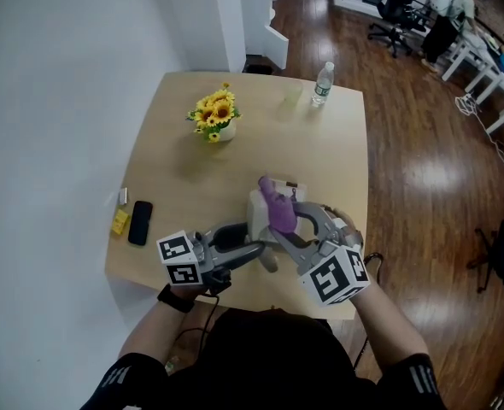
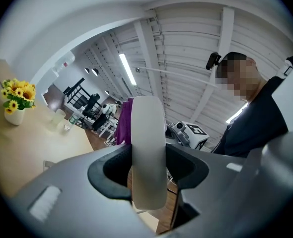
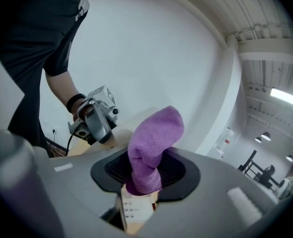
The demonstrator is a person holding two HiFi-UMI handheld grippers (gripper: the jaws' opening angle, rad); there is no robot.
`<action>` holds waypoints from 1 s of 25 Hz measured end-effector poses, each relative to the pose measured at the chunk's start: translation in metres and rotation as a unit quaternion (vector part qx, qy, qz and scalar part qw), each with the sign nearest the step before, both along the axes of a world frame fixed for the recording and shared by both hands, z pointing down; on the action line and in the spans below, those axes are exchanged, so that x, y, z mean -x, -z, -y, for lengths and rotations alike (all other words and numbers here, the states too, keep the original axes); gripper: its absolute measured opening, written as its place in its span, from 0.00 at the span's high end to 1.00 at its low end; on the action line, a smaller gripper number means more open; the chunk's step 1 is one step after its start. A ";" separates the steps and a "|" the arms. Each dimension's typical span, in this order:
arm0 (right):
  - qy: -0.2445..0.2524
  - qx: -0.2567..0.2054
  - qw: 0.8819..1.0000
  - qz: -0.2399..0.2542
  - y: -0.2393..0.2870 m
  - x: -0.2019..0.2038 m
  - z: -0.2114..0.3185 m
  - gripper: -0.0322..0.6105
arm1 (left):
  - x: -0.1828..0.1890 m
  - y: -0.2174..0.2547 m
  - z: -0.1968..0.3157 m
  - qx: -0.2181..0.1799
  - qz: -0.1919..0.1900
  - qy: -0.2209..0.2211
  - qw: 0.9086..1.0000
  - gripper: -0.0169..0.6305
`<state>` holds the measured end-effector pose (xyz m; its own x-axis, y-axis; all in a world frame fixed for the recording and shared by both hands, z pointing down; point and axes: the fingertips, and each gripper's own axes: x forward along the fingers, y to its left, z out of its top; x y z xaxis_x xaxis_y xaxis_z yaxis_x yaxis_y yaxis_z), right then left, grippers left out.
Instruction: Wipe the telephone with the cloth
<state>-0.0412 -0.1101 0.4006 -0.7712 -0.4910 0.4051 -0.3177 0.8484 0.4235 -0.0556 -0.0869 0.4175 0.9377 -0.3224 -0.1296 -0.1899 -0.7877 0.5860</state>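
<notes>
The white telephone base [image 1: 258,208] sits on the wooden table [image 1: 320,152] near its front edge. In the right gripper view part of the base's keypad [image 3: 133,210] shows just below the jaws. My right gripper [image 1: 283,222] is shut on a purple cloth [image 1: 277,206], which stands bunched up out of the jaws [image 3: 154,138] over the base. My left gripper [image 1: 259,250] is shut on the white handset [image 1: 270,261], held off the base. In the left gripper view the handset [image 2: 147,148] stands upright between the pads, with the cloth [image 2: 123,125] behind it.
A vase of sunflowers [image 1: 215,116] stands at the table's back left; a water bottle [image 1: 322,84] and a clear cup [image 1: 291,95] are at the back. A black mobile phone [image 1: 139,222] and a yellow item [image 1: 120,221] lie at the left edge. Wooden floor lies to the right.
</notes>
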 end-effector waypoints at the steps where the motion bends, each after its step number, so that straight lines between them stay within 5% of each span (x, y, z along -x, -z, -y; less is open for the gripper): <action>1: 0.006 -0.005 1.000 -0.012 -0.004 0.001 -0.004 0.74 | 0.001 -0.001 0.000 0.002 -0.001 0.001 1.000 0.66; 7: 0.056 -0.024 0.995 -0.078 -0.025 0.002 -0.034 0.74 | 0.007 0.004 0.004 0.009 -0.021 0.011 1.000 0.66; 11: 0.025 0.005 0.999 -0.031 -0.016 -0.011 -0.027 0.74 | 0.009 0.016 0.004 0.005 -0.051 0.001 0.999 0.66; 16: -0.024 0.013 0.999 0.040 0.022 -0.015 0.005 0.73 | 0.000 0.016 -0.004 -0.003 -0.038 -0.025 0.999 0.66; 21: 0.011 -0.037 0.999 -0.028 0.018 -0.002 -0.010 0.73 | 0.001 0.017 -0.003 0.000 -0.041 -0.020 0.999 0.66; 25: 0.056 -0.025 0.995 -0.078 -0.009 0.000 -0.037 0.73 | 0.013 0.021 0.003 0.006 -0.059 -0.001 0.998 0.66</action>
<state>-0.0410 -0.0729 0.4097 -0.7523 -0.4279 0.5009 -0.1500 0.8516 0.5022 -0.0682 -0.0896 0.3970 0.9167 -0.3232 -0.2351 -0.1176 -0.7803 0.6142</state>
